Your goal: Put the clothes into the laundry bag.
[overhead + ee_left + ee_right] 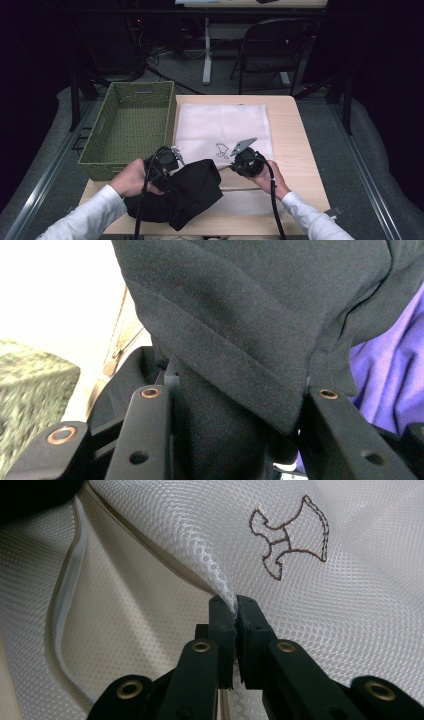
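A black garment is held at the mouth of a white mesh bag on a wooden table.

The table [295, 150] is covered in its middle by the mesh bag [222, 127], with a green woven basket [131, 127] set just beside it on the left. The black garment [187, 192] is bunched at the near edge and clamped between the left gripper's [167, 161] jaws. A fold of the bag's mesh is pinched tight and lifted by the right gripper [235, 607], below the small embroidered outline [290, 535].
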`<state>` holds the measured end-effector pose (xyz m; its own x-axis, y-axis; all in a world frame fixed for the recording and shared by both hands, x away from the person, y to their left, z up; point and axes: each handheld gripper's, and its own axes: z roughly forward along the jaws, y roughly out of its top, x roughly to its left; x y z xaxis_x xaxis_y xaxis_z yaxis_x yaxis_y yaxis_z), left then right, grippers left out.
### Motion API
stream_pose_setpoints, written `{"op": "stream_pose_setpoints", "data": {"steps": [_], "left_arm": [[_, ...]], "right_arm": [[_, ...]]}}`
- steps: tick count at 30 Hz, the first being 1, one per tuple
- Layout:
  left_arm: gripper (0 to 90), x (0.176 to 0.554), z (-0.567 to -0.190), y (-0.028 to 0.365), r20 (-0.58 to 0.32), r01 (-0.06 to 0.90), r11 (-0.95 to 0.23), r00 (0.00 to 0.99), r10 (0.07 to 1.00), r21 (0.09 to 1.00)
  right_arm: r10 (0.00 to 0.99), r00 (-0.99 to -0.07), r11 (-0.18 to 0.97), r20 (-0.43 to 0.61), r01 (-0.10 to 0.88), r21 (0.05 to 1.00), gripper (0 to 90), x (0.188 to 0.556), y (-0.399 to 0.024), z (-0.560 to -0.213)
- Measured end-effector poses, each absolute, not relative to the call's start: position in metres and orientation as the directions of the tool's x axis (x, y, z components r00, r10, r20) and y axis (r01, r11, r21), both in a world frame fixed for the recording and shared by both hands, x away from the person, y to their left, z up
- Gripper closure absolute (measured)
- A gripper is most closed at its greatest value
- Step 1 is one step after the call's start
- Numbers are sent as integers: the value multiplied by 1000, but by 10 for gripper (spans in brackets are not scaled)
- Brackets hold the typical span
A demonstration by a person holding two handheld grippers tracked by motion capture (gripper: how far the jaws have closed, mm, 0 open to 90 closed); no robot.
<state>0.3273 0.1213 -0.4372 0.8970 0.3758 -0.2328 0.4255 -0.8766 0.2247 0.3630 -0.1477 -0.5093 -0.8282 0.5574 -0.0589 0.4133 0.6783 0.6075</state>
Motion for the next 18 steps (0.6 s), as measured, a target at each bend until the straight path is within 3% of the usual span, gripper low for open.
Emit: {"op": "stream_pose_setpoints", "data": {"steps": [14,15,18], "left_arm": [[614,337,-466,98,-250,421,-884,895,370,200],[614,341,-486,87,-263,419,-891,892,368,174],[616,345,-493,87,-269,431,-883,886,377,184]], "right_arm": [[571,-819,656,-48,421,627,873,363,-149,-505],[571,-819,656,-48,421,627,873,363,-149,-505],[570,-821,641,-42,411,649,873,361,-149,-498]]}}
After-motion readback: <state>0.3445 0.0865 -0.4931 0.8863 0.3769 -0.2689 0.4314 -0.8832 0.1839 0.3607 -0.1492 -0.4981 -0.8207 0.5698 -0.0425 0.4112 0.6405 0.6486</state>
